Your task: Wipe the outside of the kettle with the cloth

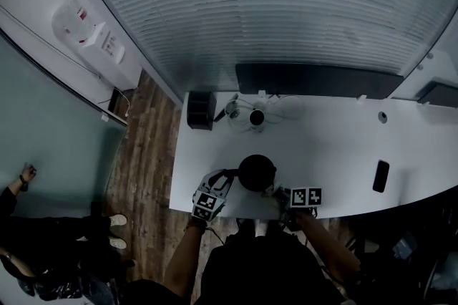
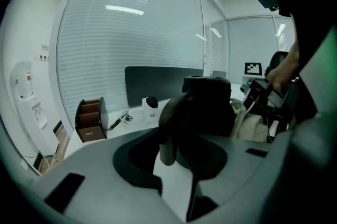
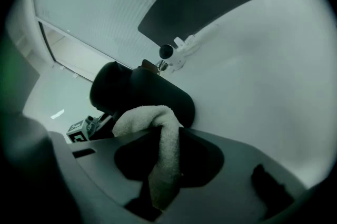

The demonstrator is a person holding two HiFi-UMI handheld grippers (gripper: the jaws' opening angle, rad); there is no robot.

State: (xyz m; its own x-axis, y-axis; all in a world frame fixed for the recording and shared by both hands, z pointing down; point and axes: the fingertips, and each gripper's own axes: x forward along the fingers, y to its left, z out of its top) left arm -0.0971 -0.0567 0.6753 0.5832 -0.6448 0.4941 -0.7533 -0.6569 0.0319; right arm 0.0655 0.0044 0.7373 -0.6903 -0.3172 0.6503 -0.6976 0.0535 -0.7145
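2 grippers meet at the near edge of the white desk (image 1: 336,153), 1 on each side of the black kettle (image 1: 256,171). The kettle stands upright on the desk, close to the near edge. The left gripper (image 1: 223,180) is closed on the kettle's curved handle (image 2: 171,118), which runs down between its jaws. The right gripper (image 1: 277,191) is clamped on the pale cloth (image 3: 158,128). A fold of the cloth rises from between the jaws and, in the right gripper view, appears to rest against the kettle's side. At the far edge of the desk stand a dark monitor (image 1: 318,79), a small white camera (image 1: 256,117) and a brown holder (image 1: 201,110). A dark phone (image 1: 381,175) lies flat, well apart to the right.
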